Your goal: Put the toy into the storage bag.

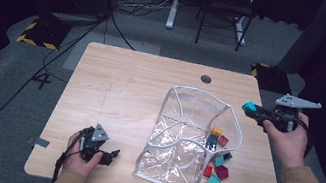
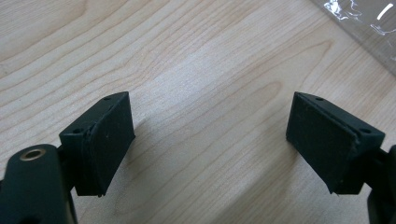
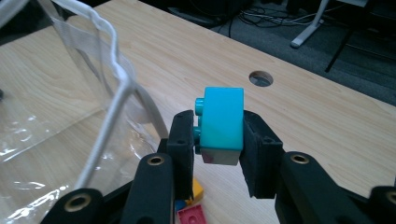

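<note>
we've got our right gripper [image 1: 252, 110] pinching a teal brick [image 3: 221, 125]; left gripper [image 2: 210, 140] spread, idle; clear pouch [image 1: 182, 140] empty, loose bricks [image 1: 217, 163] remain.

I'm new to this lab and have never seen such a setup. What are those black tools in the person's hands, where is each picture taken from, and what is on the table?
A person sits at a wooden table and holds a hand-operated two-jaw gripper in each hand. The high view looks down from above. The other two pictures come from cameras riding on the grippers, looking along their black jaws. The left gripper rests low over bare wood, jaws apart, holding nothing. The right gripper is raised and clamps a turquoise toy brick. On the table lies a clear plastic bag with a white rim, and beside it a small heap of coloured bricks: orange, red, teal and dark red.
</note>
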A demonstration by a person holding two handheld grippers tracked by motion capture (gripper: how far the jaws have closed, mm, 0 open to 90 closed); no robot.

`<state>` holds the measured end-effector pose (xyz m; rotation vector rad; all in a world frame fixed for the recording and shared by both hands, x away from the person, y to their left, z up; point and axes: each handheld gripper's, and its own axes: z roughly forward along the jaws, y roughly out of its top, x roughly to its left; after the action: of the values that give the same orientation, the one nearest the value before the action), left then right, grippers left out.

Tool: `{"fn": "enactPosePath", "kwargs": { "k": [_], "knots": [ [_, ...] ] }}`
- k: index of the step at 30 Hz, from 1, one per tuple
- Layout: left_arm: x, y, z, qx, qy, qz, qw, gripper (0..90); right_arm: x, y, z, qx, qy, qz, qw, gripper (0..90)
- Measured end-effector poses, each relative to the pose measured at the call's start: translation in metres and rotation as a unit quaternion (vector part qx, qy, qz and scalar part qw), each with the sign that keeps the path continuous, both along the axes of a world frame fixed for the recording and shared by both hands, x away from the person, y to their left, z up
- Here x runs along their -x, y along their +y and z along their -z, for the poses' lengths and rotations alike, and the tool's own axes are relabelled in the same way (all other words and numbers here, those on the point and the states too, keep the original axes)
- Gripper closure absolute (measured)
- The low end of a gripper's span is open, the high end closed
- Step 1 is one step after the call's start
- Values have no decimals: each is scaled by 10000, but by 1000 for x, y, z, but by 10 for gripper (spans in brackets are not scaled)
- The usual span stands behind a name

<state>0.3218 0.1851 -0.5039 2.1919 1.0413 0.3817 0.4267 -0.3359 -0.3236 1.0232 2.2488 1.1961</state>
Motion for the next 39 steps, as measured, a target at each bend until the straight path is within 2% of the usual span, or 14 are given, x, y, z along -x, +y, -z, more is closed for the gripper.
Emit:
{"fn": "enactPosePath", "kwargs": {
  "k": [12, 13, 18, 26, 39],
  "knots": [
    [-3, -1, 0, 0, 8, 33, 10000, 128, 17, 19, -31, -256, 37, -206, 9995, 680],
    [-3, -1, 0, -3, 6, 32, 10000, 128, 20, 26, -36, -288, 35, -306, 9991, 679],
    [-3, -1, 0, -3, 6, 32, 10000, 128, 27, 41, -45, -312, 44, -538, 9981, 679],
    [-3, -1, 0, -4, 6, 32, 10000, 128, 30, 71, -48, -280, 100, -865, 9958, 679],
    [-3, -1, 0, -9, 7, 35, 10000, 129, 20, 117, -41, -211, 252, -1246, 9917, 679]
  ]
}}
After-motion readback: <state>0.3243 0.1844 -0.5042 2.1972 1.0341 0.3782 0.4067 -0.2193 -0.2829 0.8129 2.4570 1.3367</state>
